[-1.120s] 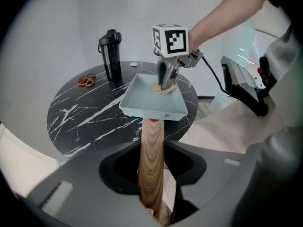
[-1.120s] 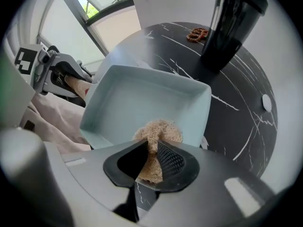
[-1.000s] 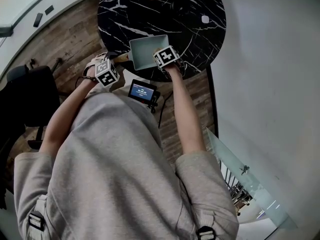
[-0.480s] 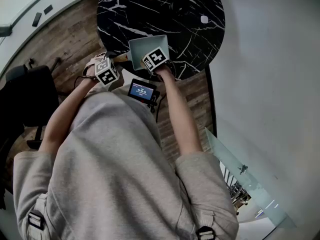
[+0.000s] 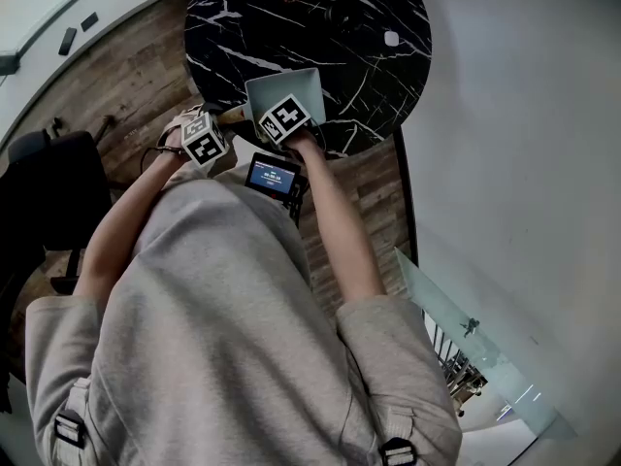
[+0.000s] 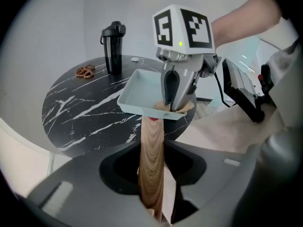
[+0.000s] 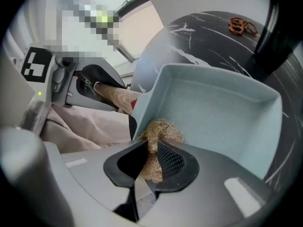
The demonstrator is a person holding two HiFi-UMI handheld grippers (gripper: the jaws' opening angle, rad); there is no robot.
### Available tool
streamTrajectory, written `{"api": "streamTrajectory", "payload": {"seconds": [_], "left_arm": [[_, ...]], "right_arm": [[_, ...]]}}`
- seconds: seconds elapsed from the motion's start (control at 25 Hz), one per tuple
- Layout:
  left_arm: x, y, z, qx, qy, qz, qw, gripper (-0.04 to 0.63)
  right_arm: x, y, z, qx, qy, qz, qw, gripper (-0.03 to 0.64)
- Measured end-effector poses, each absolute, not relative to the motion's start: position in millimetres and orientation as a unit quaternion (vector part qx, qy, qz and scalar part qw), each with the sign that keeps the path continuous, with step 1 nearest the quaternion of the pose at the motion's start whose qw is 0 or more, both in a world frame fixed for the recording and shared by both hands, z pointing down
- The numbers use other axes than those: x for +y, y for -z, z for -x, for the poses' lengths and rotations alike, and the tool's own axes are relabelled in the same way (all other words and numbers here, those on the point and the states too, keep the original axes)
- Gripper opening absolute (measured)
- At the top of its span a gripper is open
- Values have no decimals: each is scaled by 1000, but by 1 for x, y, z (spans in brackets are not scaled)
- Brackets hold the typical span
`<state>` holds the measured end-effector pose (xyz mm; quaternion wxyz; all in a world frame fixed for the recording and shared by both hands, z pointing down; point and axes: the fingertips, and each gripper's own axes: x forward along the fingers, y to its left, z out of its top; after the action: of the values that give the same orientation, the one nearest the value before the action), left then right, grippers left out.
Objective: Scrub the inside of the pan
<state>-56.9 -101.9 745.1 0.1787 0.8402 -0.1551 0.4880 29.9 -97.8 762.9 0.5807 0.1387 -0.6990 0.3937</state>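
Observation:
A pale blue square pan [image 5: 296, 87] sits at the near edge of the round black marble table [image 5: 369, 76]. Its wooden handle [image 6: 151, 160] runs back between the jaws of my left gripper [image 6: 152, 161], which is shut on it. My right gripper [image 5: 283, 116] reaches down into the pan's near left corner. It is shut on a tan fibrous scrubber [image 7: 158, 130], whose tuft presses against the pan's floor and wall [image 7: 218, 108] beside the handle joint. In the left gripper view the right gripper's fingers [image 6: 171, 86] stand upright in the pan [image 6: 139, 91] over the scrubber [image 6: 179, 109].
A black bottle [image 6: 112, 46] and a small heap of brown pretzel-like pieces [image 6: 85, 72] stand at the table's far side. A small white item [image 5: 391, 38] lies at the right. A device with a lit screen [image 5: 274, 177] hangs at the person's chest. A black chair [image 5: 49, 192] stands at the left.
My right gripper has slid left across the pan with the scrubber, from the near right corner to the near left one. The left gripper keeps hold of the handle.

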Motion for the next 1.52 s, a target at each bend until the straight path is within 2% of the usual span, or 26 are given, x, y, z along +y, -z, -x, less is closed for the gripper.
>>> {"api": "streamTrajectory", "payload": {"seconds": [0.2, 0.44, 0.76, 1.2, 1.36, 1.52], "left_arm": [[-102, -745, 56, -147, -491, -841, 171, 147], [-99, -745, 57, -135, -510, -834, 163, 149], [-98, -745, 56, -126, -507, -838, 159, 147], [-95, -750, 56, -112, -515, -839, 139, 149], [-96, -747, 55, -114, -513, -840, 138, 149], [-95, -746, 55, -114, -512, -840, 138, 149]], "right_arm": [[-127, -733, -62, -736, -318, -241, 547, 78], [-136, -746, -129, -669, -169, -293, 661, 77], [-158, -758, -147, -637, -138, -313, 691, 77], [-218, -753, -123, -659, -68, -330, 673, 75], [-223, -758, -119, -664, -91, -327, 667, 77], [-217, -759, -104, -696, -163, -316, 624, 78]]}}
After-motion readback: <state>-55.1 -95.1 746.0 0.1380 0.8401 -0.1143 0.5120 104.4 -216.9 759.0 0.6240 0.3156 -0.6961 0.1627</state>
